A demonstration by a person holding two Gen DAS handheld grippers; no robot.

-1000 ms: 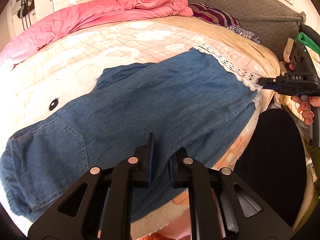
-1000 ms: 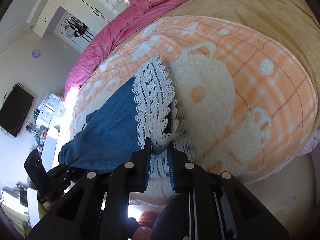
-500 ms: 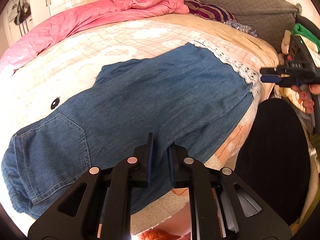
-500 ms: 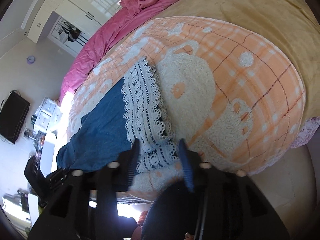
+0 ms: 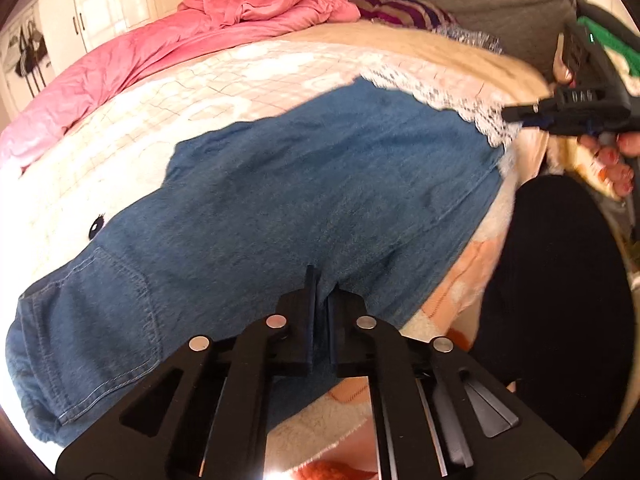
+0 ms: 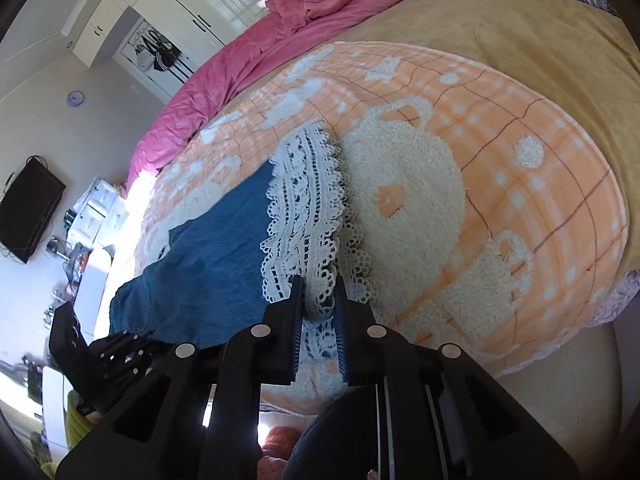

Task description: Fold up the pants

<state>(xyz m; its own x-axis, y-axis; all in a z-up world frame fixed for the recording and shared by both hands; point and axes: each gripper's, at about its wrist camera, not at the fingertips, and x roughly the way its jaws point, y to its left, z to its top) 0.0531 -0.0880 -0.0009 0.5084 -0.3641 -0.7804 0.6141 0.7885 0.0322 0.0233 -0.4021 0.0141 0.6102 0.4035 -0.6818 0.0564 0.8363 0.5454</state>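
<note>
Carefully now: left gripper (image 5: 322,292) pinches the pants (image 5: 280,200) edge, right gripper (image 6: 318,300) narrowly clasps the lace hem (image 6: 304,208); lift both evenly.

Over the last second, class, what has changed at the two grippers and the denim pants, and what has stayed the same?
The right gripper opened half a second ago and has narrowed again around the lace hem. The left gripper closed tighter on the near edge of the denim pants. The pants stay spread on the blanket.
</note>
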